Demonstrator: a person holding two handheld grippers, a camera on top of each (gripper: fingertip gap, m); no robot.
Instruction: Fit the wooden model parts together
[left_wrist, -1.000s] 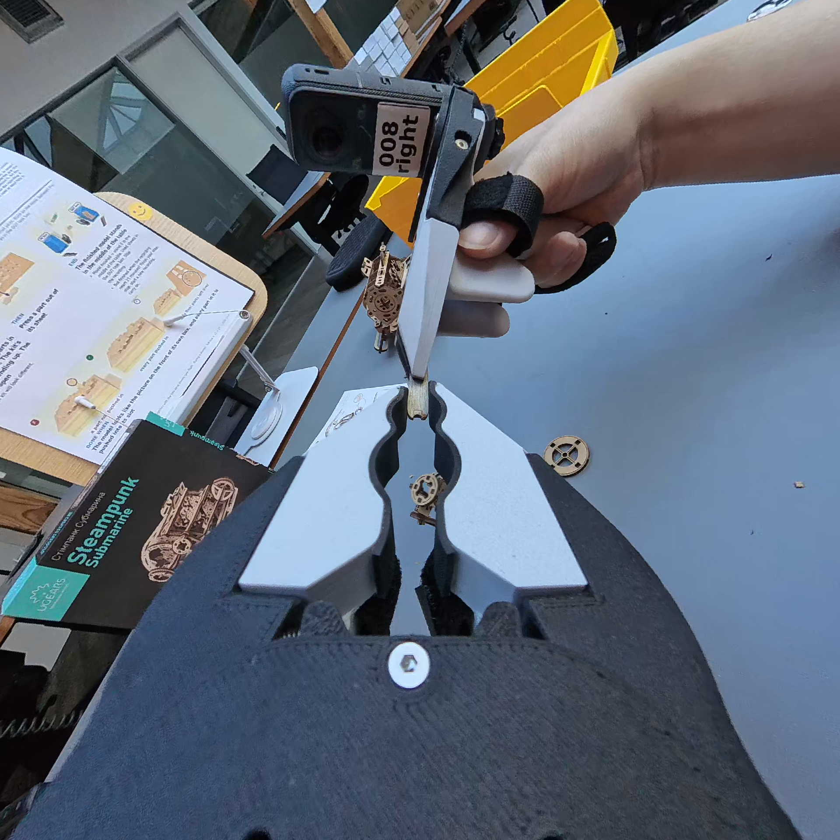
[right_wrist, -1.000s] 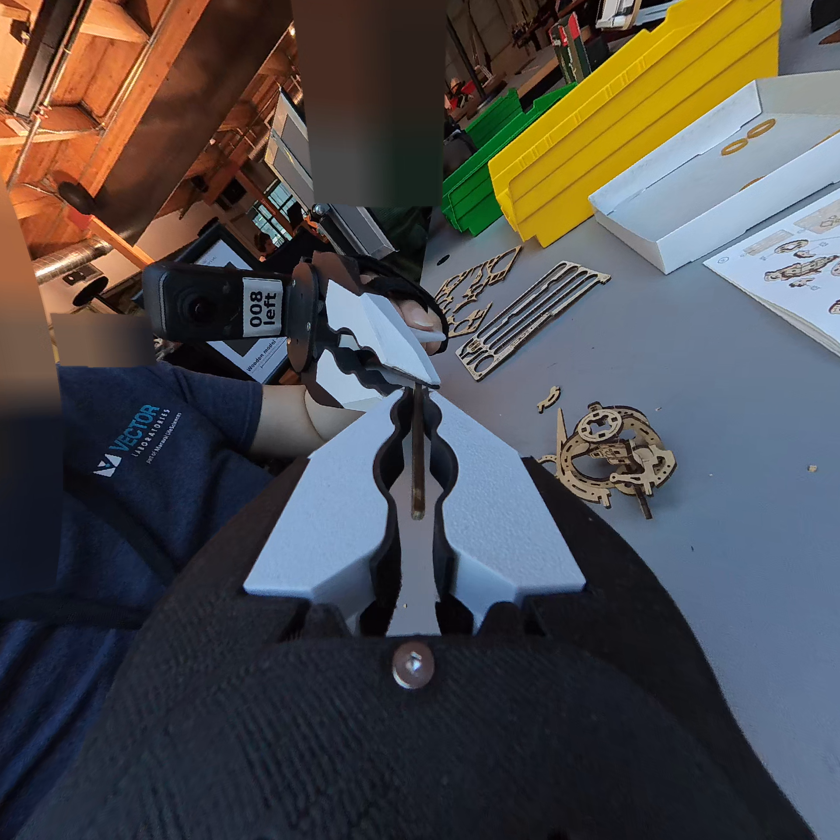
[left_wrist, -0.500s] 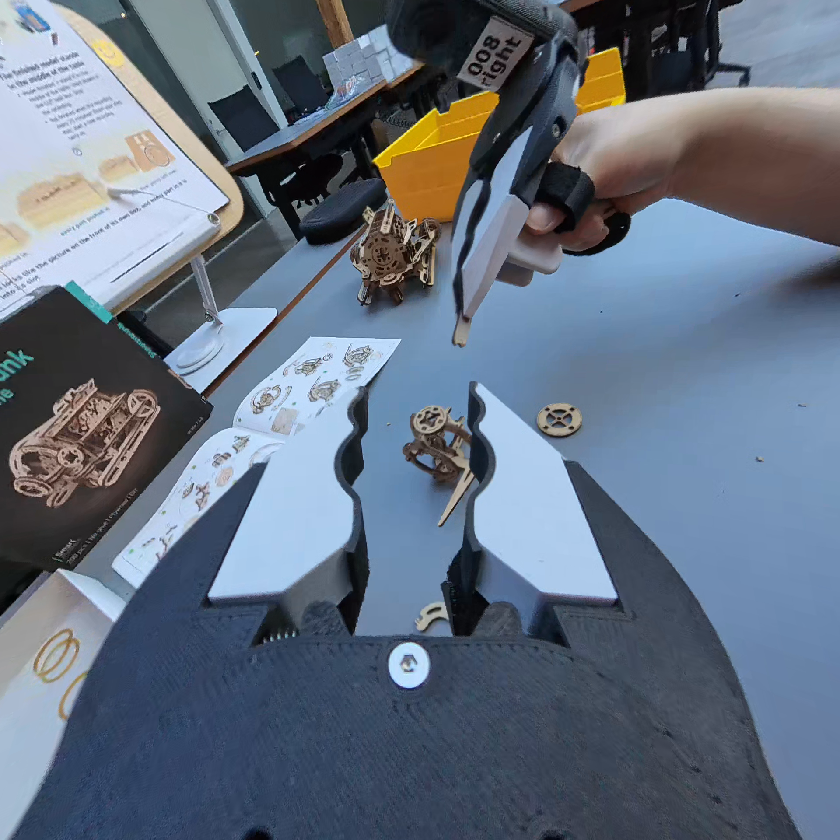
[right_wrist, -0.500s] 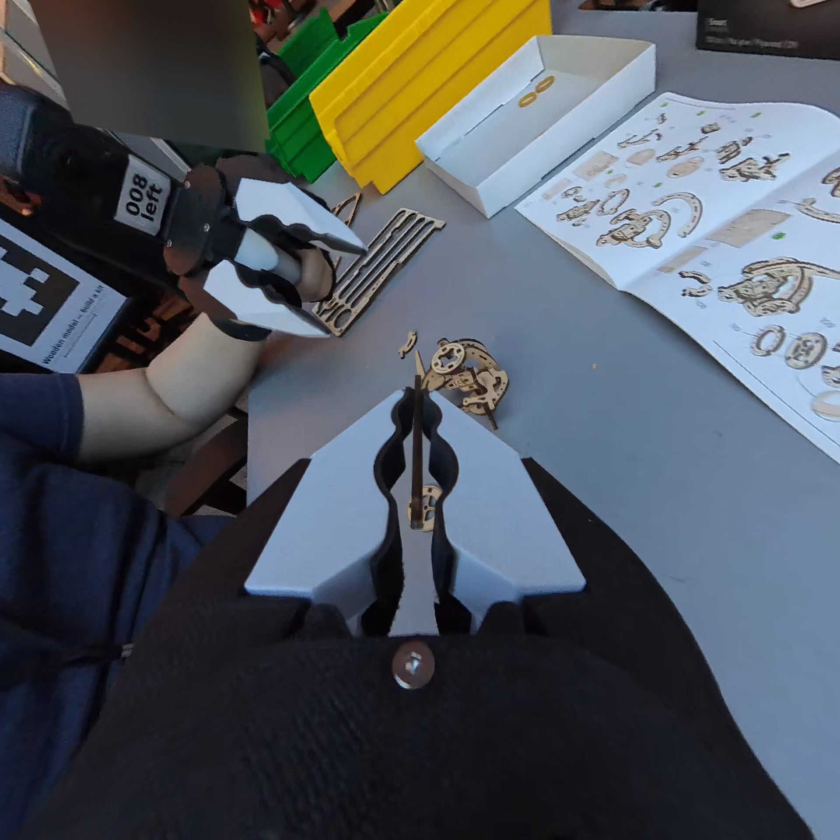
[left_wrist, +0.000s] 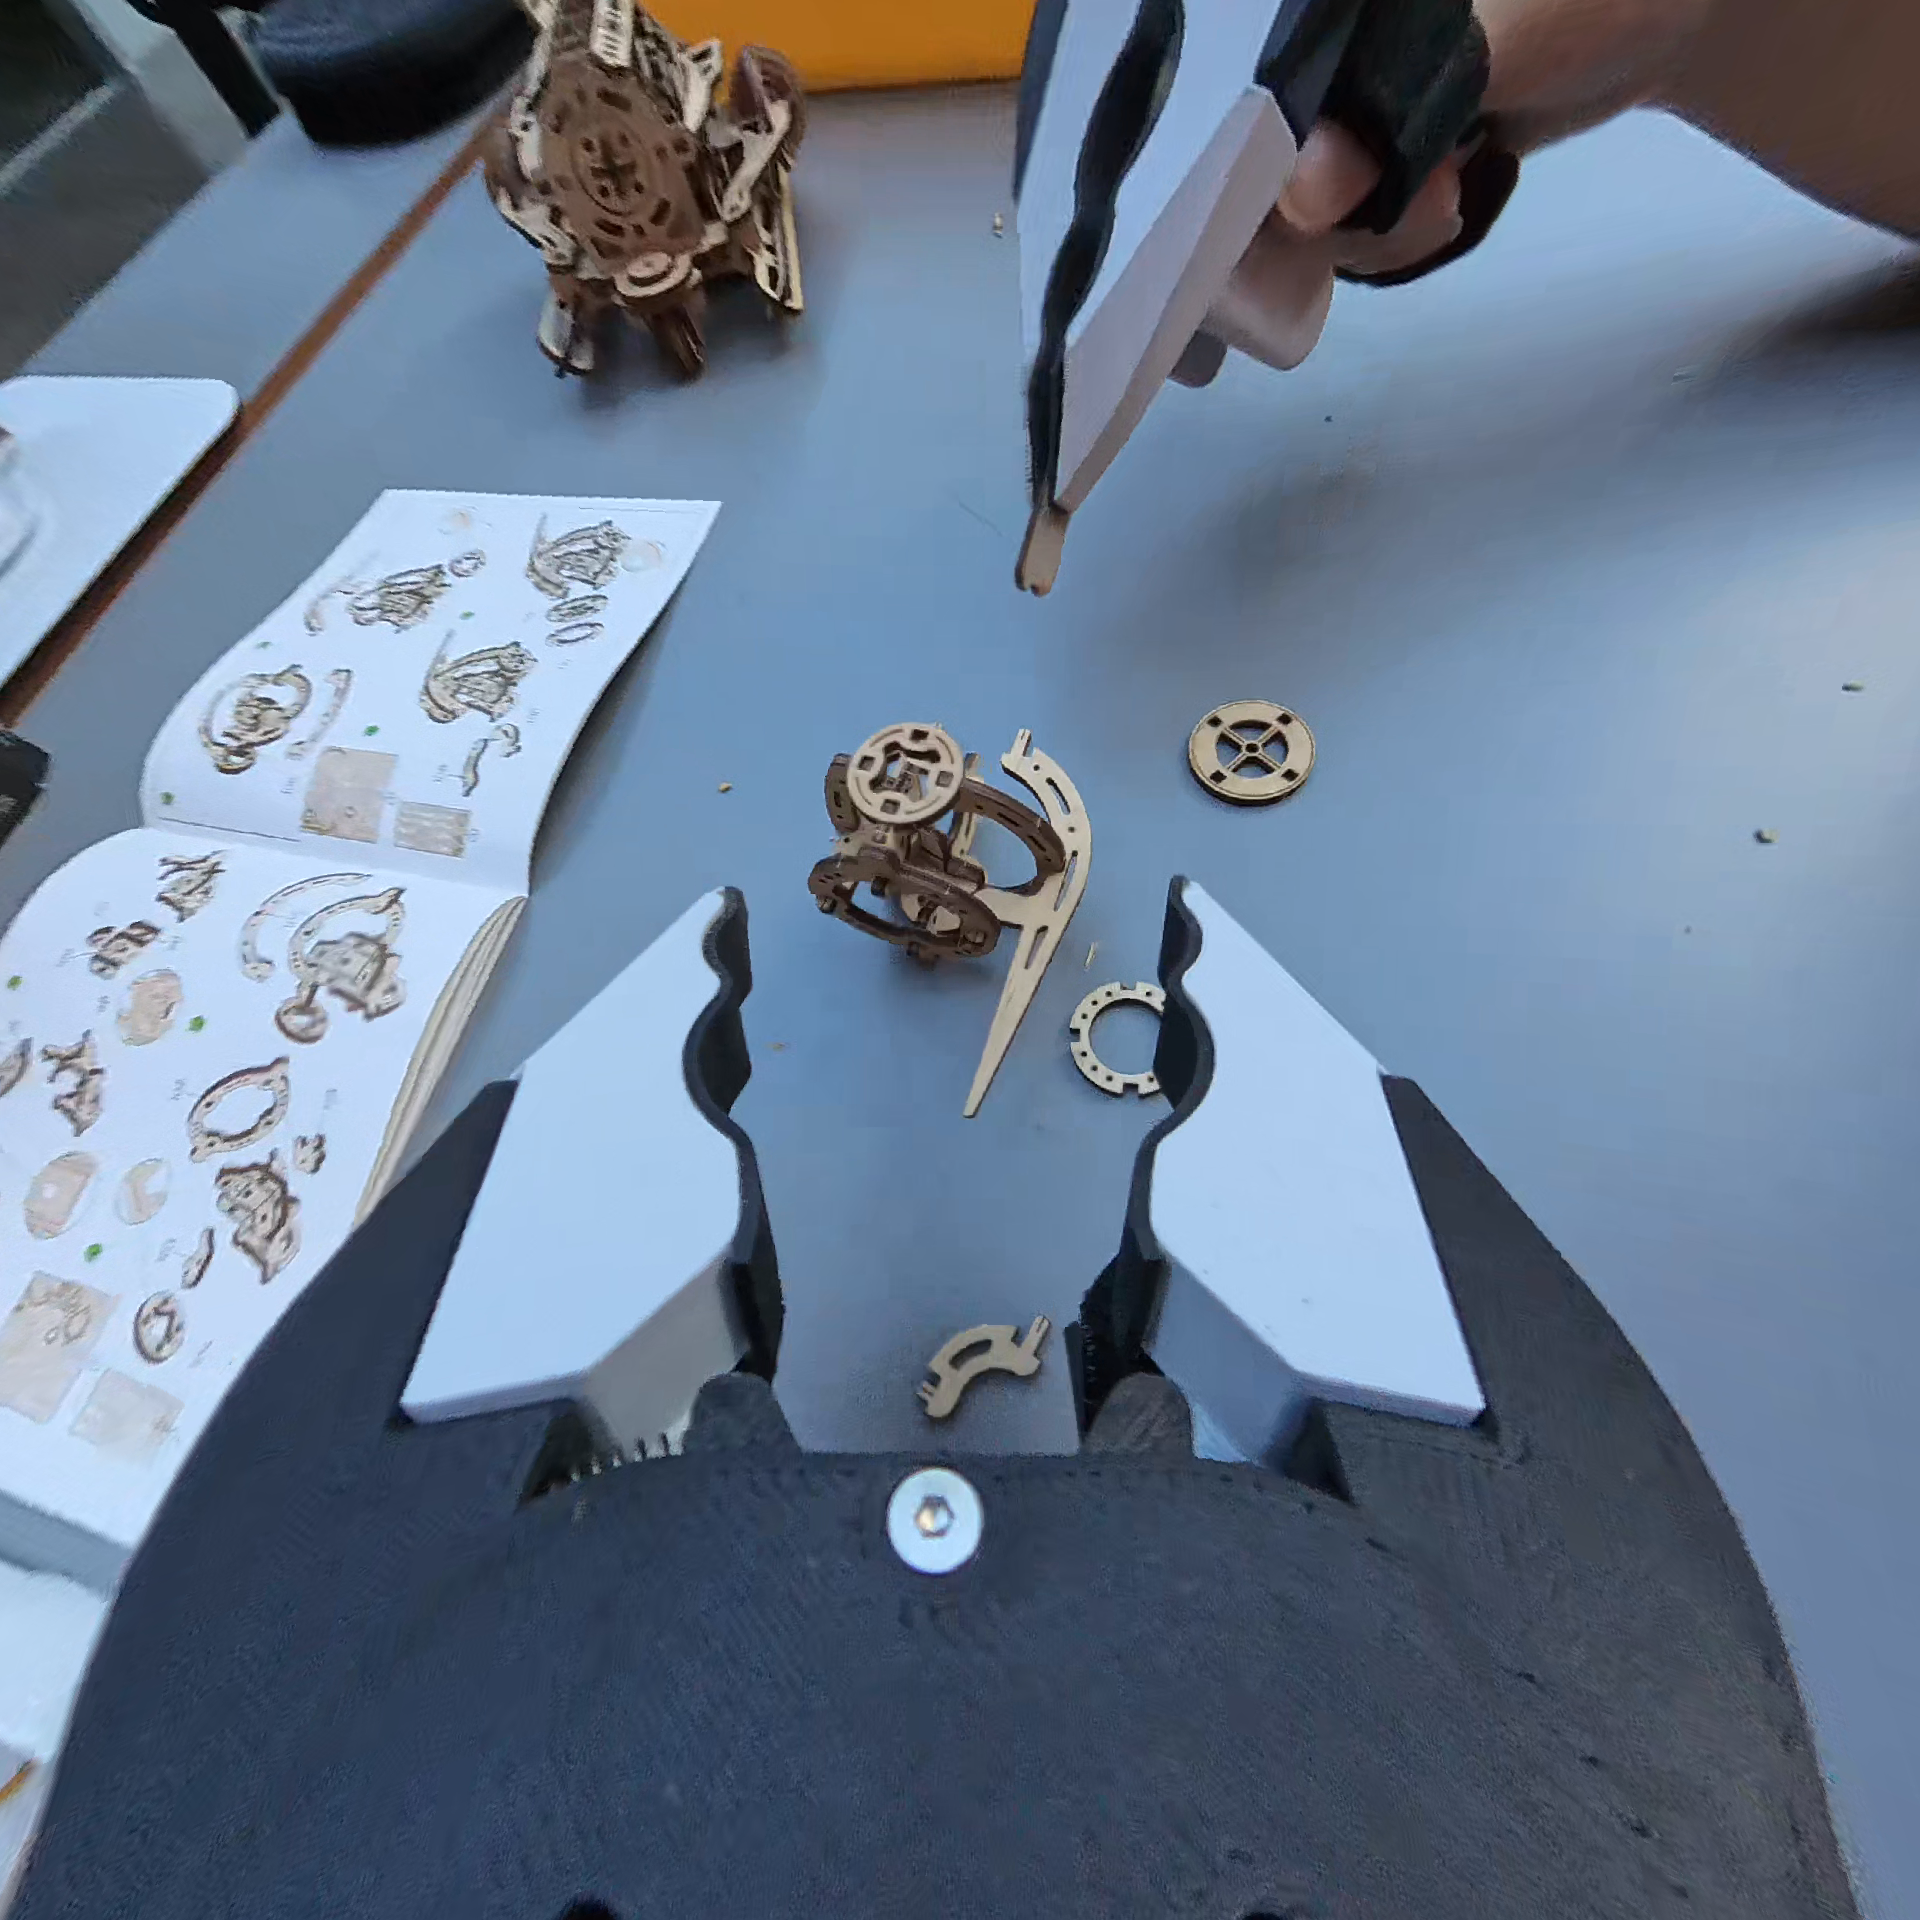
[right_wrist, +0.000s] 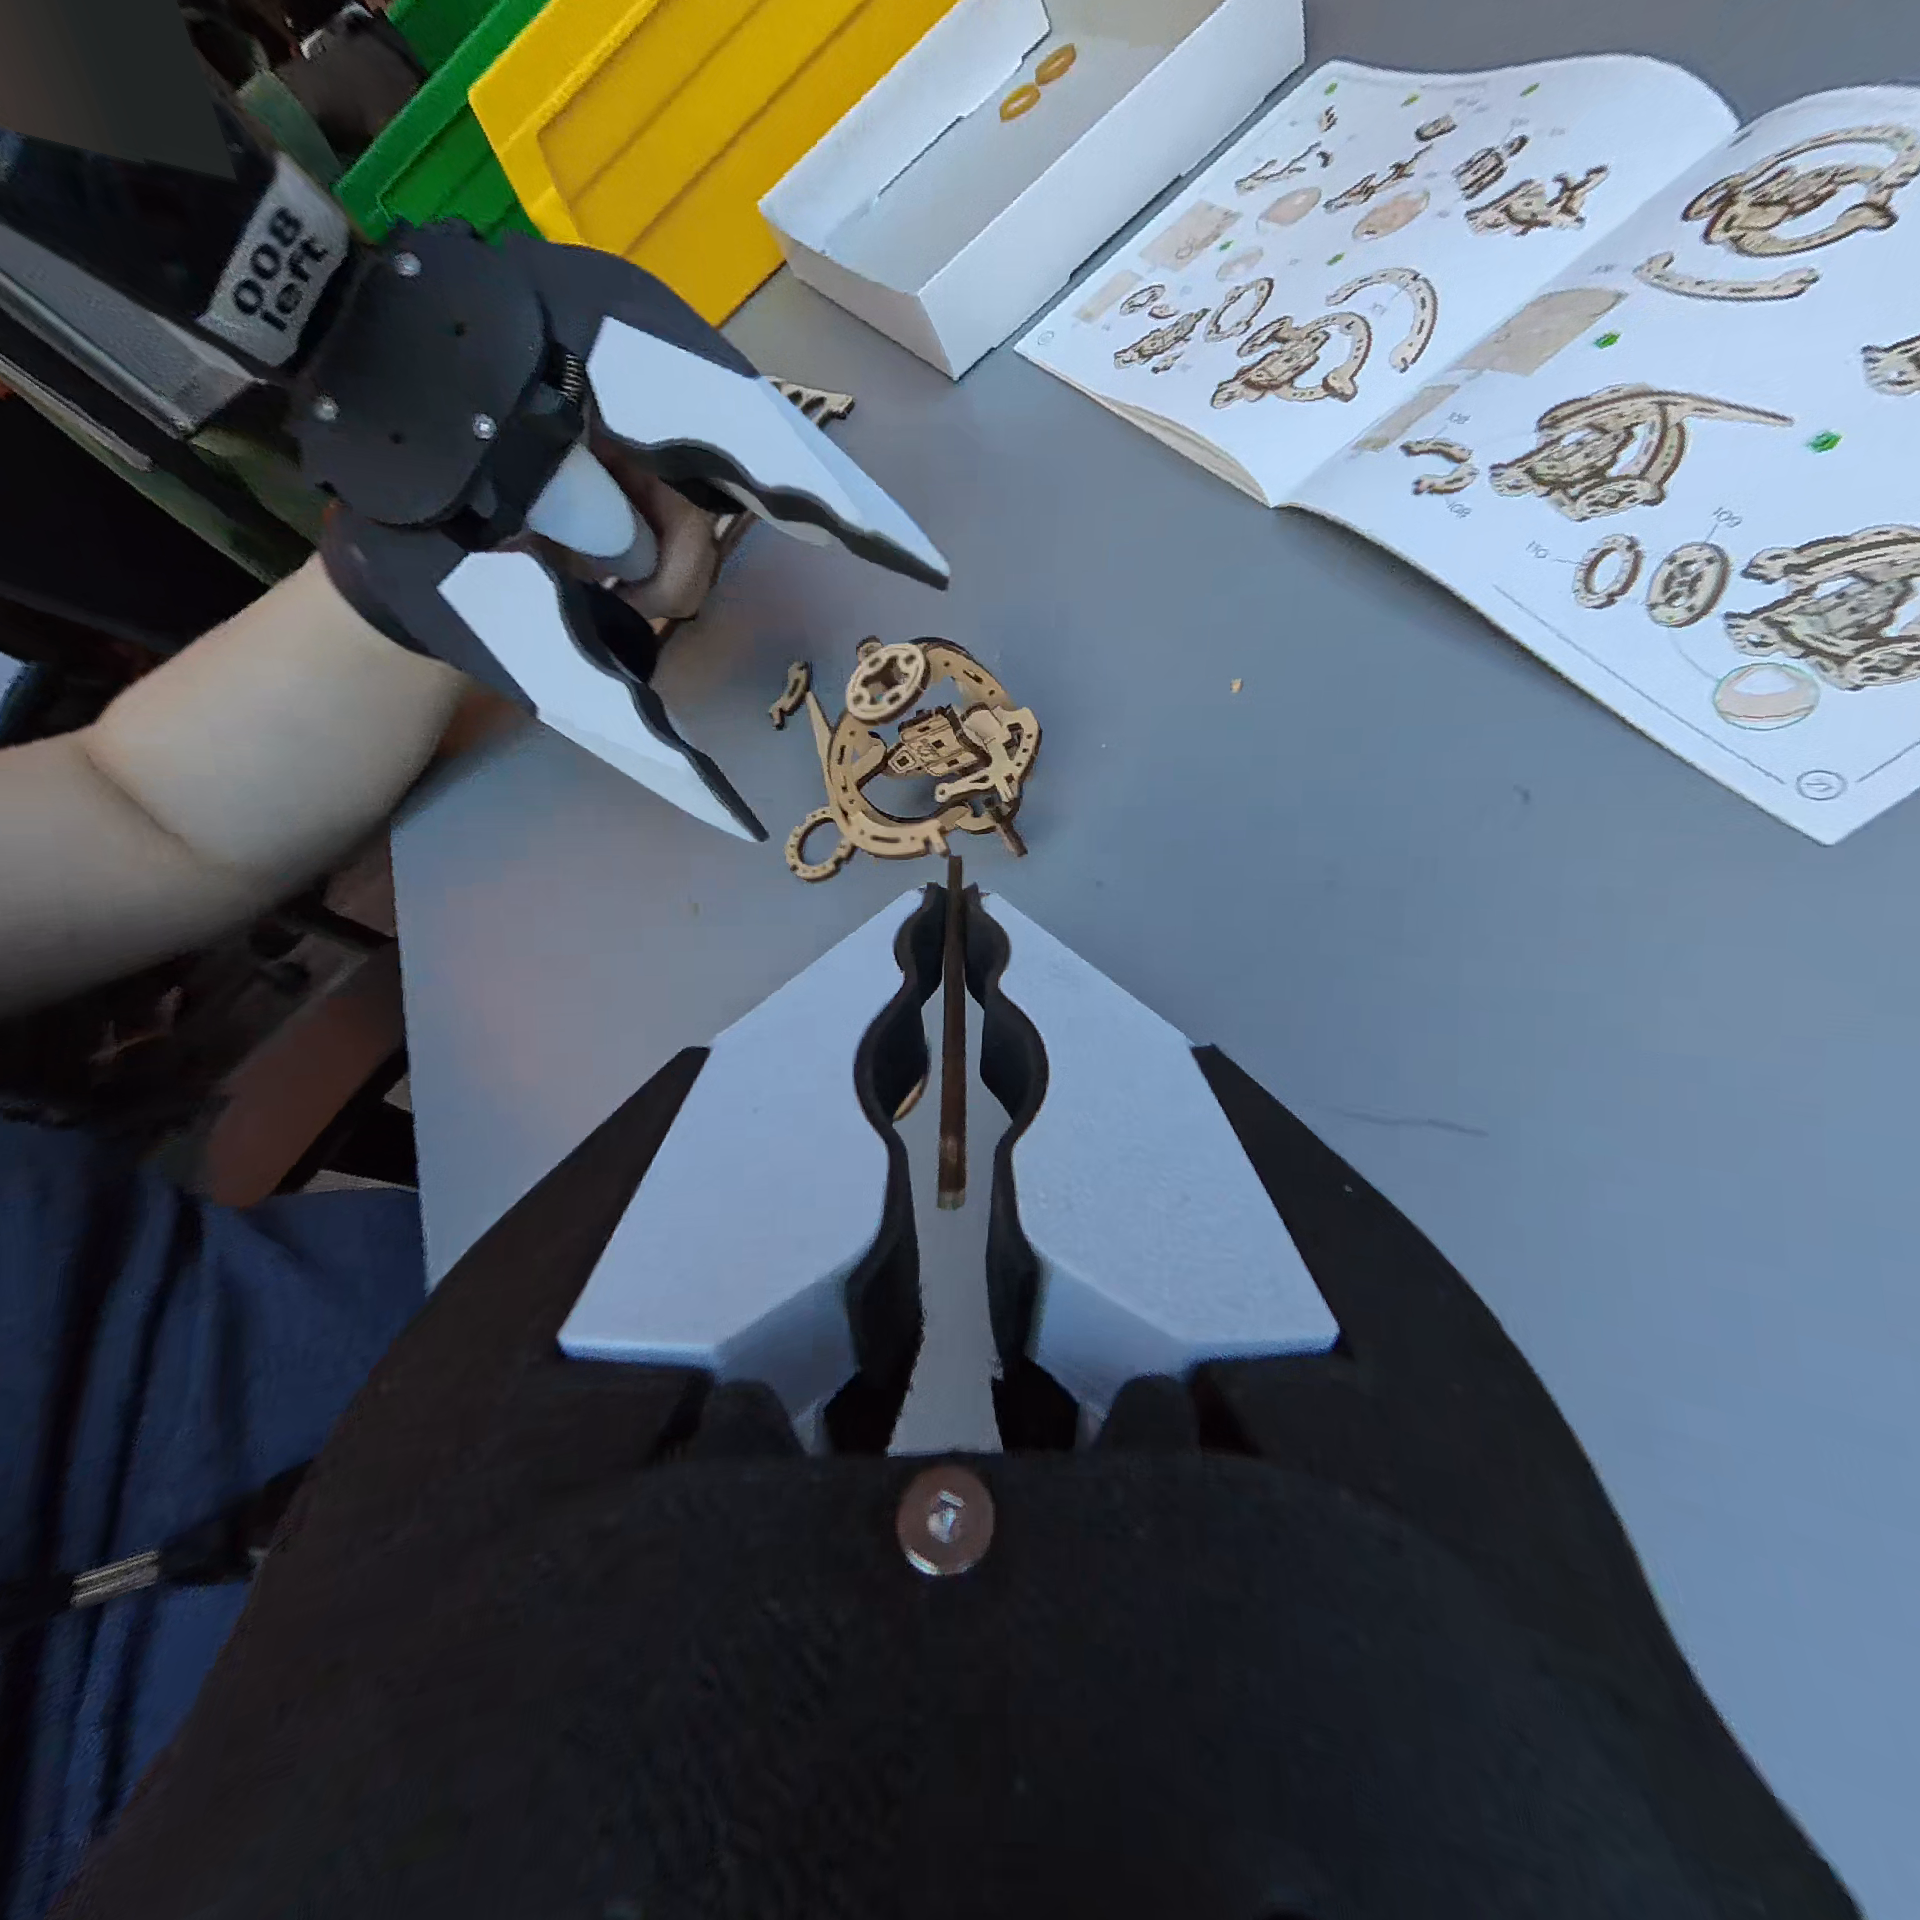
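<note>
Left wrist view: left gripper (left_wrist: 951, 904) spread wide, holding nothing. The half-built wooden assembly (left_wrist: 930, 847) stands on the grey table (left_wrist: 1507, 987) just beyond its fingertips, roughly on the gap's centreline. A long curved strut (left_wrist: 1029, 935) leans on the assembly's right side, its point aimed back toward this gripper. Loose bits near the assembly: notched ring (left_wrist: 1114, 1039) just right of the strut tip, spoked wheel (left_wrist: 1252, 751) further right, small curved piece (left_wrist: 982, 1366) between the fingers, close to the hinge. Right gripper (left_wrist: 1044, 499) comes in from beyond the assembly, pinched on a thin wooden slat (left_wrist: 1039, 551), whose tip hangs above the table, apart from the assembly. A finished model (left_wrist: 649, 177) stands well behind, motion-blurred; the instruction booklet (left_wrist: 343, 831) lies left.

Right wrist view: right gripper (right_wrist: 951, 894) clamped on the slat (right_wrist: 951, 1039), seen edge-on, long axis running straight forward along the fingers, tip aimed at the assembly (right_wrist: 914, 764) just ahead. Left gripper (right_wrist: 852, 707) splayed just left of the assembly, nearer to it than the slat tip, I'd judge. Likely next: left steadies, right inserts. The receiving slot is not discernible; the slat's face shape is hidden edge-on. White tray (right_wrist: 1039, 177) and yellow bin (right_wrist: 665, 125) lie well beyond, cut off at the frame.
</note>
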